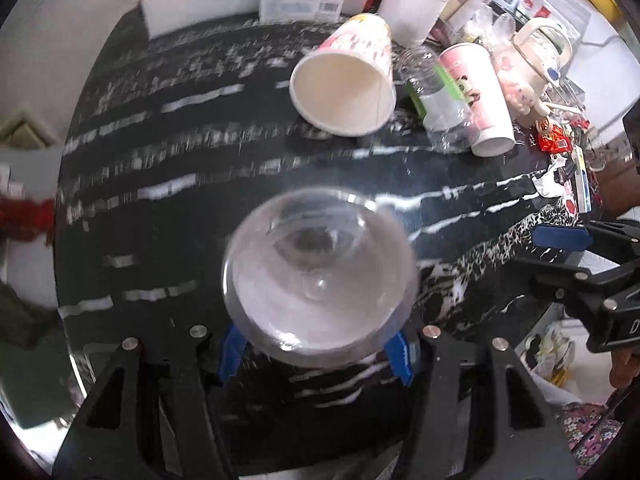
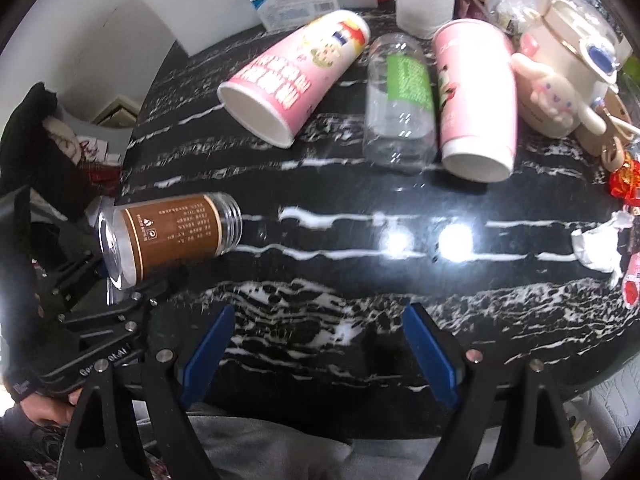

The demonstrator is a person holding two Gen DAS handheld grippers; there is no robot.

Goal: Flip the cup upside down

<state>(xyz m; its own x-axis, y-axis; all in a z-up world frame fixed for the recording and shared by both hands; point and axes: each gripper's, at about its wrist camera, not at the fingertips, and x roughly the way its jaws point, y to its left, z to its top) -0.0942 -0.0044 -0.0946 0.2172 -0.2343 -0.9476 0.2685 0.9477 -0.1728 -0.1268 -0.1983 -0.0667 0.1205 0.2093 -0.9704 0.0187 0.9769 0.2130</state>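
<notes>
Over the black marble tabletop point(image 2: 360, 240), the left tool point(image 1: 316, 344) clamps the clear brown-labelled jar point(image 2: 168, 236) sideways; rotate slowly, lowering mouth-first. Right tool point(image 2: 320, 344) gapes wide, empty.

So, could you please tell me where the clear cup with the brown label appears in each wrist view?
Left wrist: clear cup, low centre, end-on between the left gripper fingers.
Right wrist: cup at left edge, sideways.
Shared landmark: pink paper cup lying on the table.
</notes>
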